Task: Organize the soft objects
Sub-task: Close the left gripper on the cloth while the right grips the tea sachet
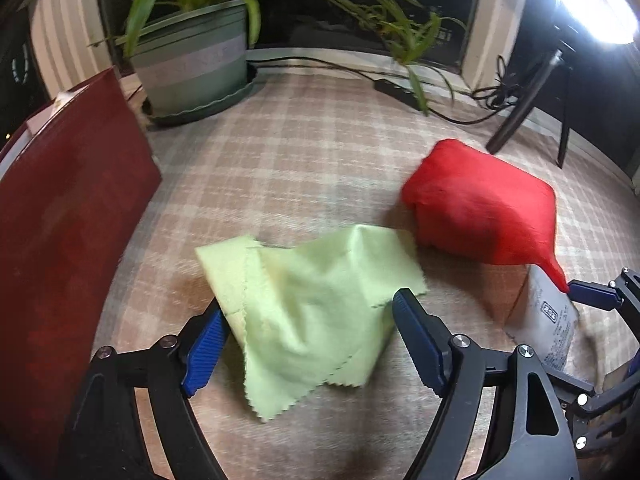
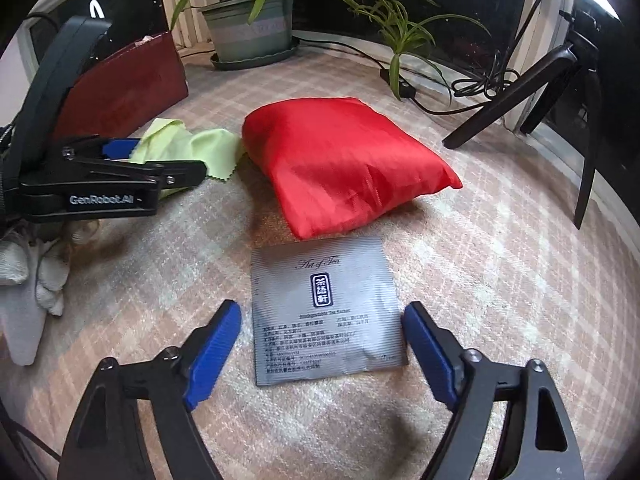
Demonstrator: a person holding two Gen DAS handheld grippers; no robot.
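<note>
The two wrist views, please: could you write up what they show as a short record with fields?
surface: checked tablecloth
left gripper: open, astride the crumpled green cloth
right gripper: open, astride the flat grey sachet
red pouch: puffy, just behind the sachet, right of the cloth
dark red bag: upright at the left edge
potted plant: at the back
back right: black stand, cables
hand: white glove, far left in the right wrist view
</note>
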